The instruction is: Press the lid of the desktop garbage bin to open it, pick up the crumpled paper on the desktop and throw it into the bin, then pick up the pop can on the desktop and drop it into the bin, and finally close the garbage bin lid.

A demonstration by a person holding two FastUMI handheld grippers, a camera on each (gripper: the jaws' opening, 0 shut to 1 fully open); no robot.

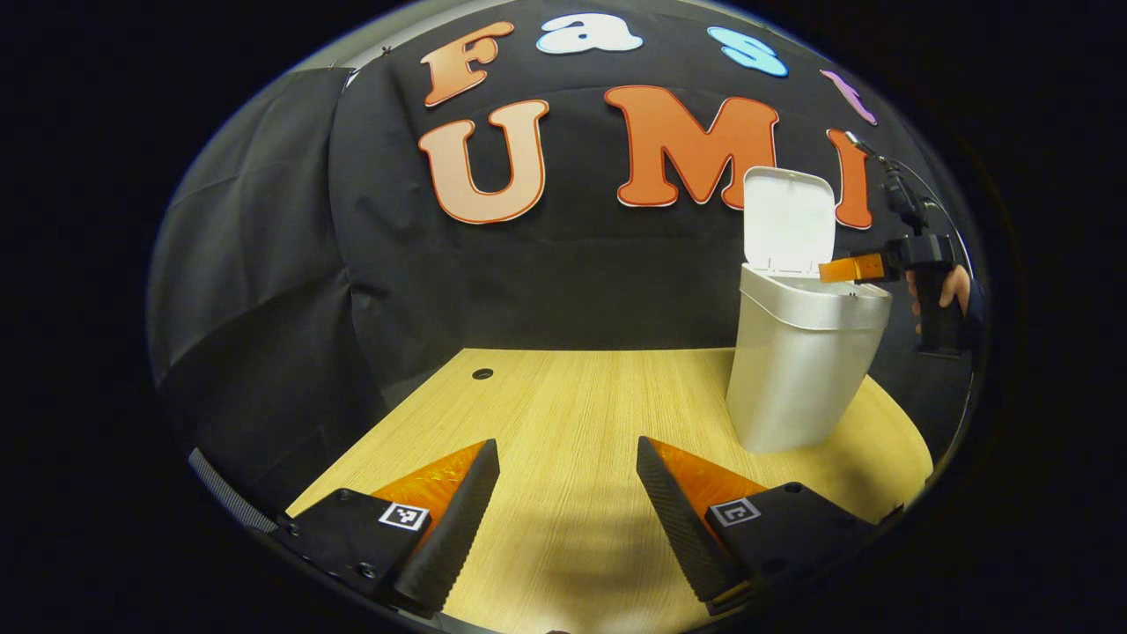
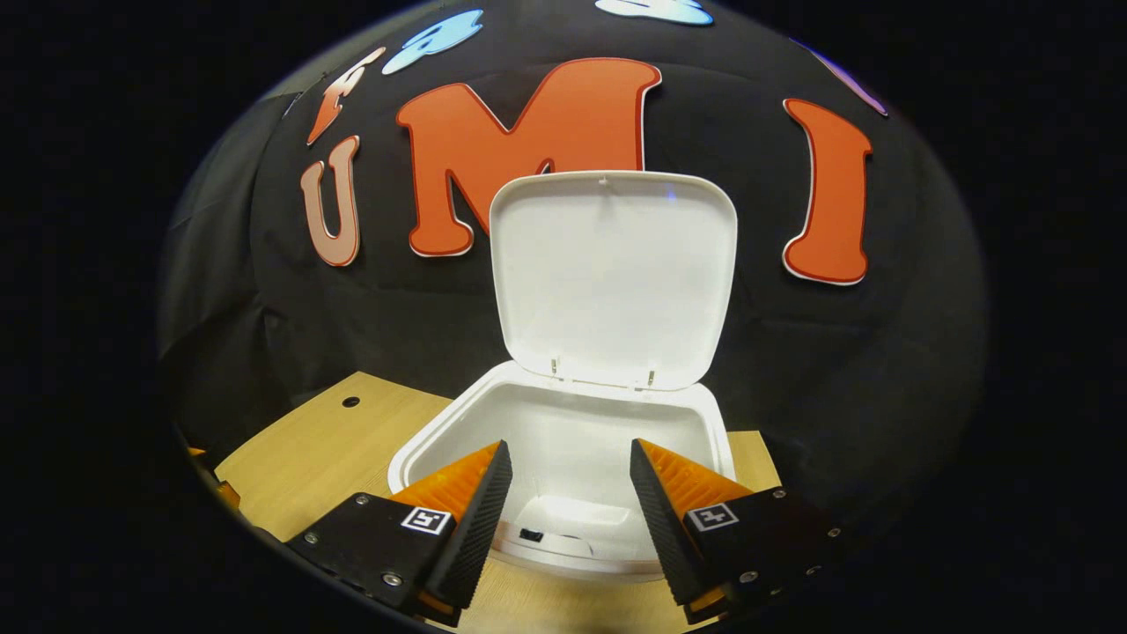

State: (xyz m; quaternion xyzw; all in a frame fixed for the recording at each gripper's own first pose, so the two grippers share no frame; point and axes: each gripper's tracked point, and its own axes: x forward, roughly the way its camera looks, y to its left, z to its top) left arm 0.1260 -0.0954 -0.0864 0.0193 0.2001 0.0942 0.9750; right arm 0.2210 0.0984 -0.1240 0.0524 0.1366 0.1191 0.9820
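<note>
A white desktop bin (image 1: 806,370) stands at the right of the wooden table, its lid (image 1: 790,220) swung upright and open. My right gripper (image 1: 850,267) hovers over the bin's rim, held by a hand (image 1: 953,286). In the right gripper view that gripper (image 2: 568,458) is open with nothing between its fingers, just above the bin's open mouth (image 2: 563,440), and the raised lid (image 2: 614,277) faces it. My left gripper (image 1: 568,453) is open and empty, low over the bare table (image 1: 572,396) to the left of the bin.
A small round hole (image 1: 482,373) lies in the tabletop at the far left. Black cloth walls close the back and sides. The table's edge curves round just right of the bin.
</note>
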